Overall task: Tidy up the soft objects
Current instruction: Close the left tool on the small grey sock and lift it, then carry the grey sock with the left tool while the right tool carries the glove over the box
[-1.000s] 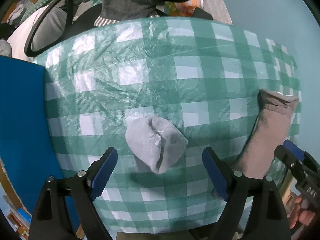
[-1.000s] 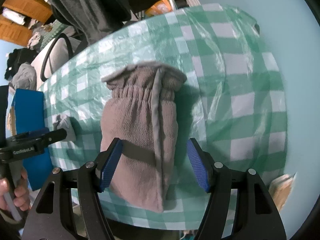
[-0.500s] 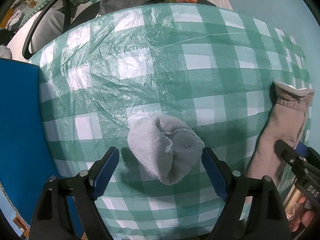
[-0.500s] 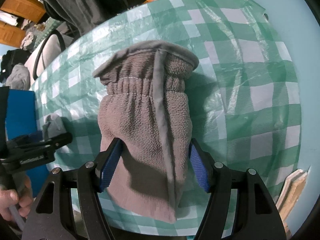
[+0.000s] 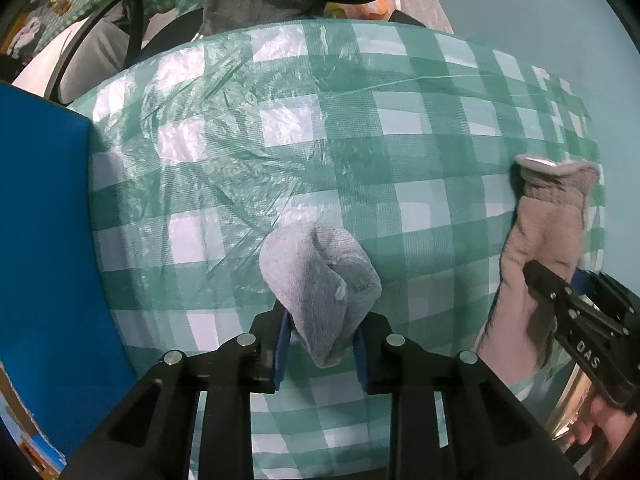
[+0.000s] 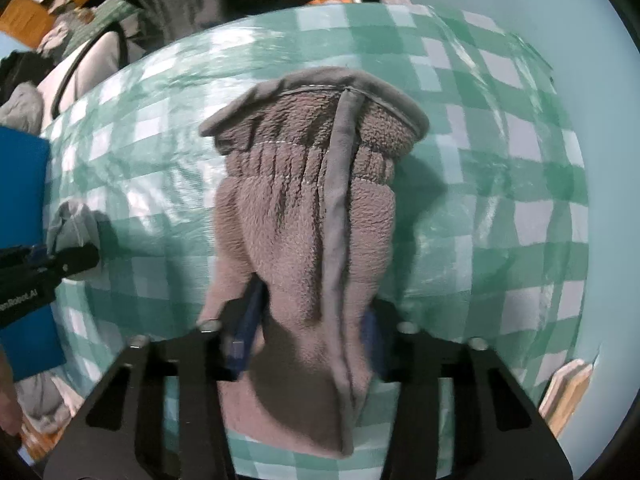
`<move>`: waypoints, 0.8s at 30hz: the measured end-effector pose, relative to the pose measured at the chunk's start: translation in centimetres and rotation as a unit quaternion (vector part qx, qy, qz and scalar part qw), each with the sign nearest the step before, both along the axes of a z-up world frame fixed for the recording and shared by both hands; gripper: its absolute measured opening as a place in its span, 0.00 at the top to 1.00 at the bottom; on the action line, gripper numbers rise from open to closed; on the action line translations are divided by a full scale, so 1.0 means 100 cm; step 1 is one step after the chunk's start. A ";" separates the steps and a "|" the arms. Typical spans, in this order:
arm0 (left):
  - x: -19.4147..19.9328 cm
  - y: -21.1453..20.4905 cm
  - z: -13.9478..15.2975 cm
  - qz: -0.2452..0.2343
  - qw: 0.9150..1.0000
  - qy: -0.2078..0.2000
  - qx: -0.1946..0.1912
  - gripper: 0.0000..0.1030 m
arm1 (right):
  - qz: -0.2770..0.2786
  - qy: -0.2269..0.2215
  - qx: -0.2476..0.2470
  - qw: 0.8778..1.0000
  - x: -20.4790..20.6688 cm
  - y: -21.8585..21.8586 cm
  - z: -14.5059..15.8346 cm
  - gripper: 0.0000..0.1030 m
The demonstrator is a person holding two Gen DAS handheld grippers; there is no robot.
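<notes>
The left gripper (image 5: pixel 320 344) pinched a balled grey sock (image 5: pixel 320 280) between its blue pads near the front edge of a table draped in a green-and-white checked plastic cloth (image 5: pixel 360 140). Toward the table's right edge, the right gripper (image 6: pixel 308 340) clamped a taupe fleece mitten (image 6: pixel 312 208) low on its body, the cuff pointing toward the far edge. A blue panel (image 5: pixel 40 220) stood against the table's left edge.

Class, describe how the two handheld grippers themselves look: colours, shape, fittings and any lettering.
Left gripper and right gripper: black angular frames with cutouts, silver round bolts, and blue finger pads. White lettering marks their sides, partly legible. No cables or sleeves are visible.
</notes>
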State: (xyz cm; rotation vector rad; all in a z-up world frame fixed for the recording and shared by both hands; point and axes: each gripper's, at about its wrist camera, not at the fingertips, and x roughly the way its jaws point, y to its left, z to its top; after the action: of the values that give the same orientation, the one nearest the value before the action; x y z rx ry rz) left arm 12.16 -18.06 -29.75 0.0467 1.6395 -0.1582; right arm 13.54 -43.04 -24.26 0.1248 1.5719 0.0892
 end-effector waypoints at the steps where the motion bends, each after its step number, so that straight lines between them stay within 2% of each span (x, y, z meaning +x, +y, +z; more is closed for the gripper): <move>1: -0.002 0.001 0.003 -0.003 1.000 -0.004 0.001 0.74 | 0.002 -0.002 0.001 1.000 0.000 0.002 0.001 0.74; 5: -0.010 0.005 0.015 -0.006 1.000 -0.016 0.001 0.74 | 0.002 -0.011 0.009 1.000 -0.002 0.002 0.010 0.80; 15: -0.034 0.017 0.053 -0.014 0.999 -0.050 -0.001 0.74 | 0.019 -0.048 0.003 0.999 -0.013 0.003 0.048 0.81; 24: -0.038 0.029 0.072 -0.020 0.997 -0.070 -0.008 0.74 | 0.029 -0.074 0.000 0.997 -0.016 0.014 0.080 0.81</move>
State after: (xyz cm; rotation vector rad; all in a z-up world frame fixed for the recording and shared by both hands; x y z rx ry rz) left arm 8.38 -15.12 -22.54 0.0777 1.4975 -0.1947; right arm 11.91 -41.65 -16.28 0.0713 1.4270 0.1401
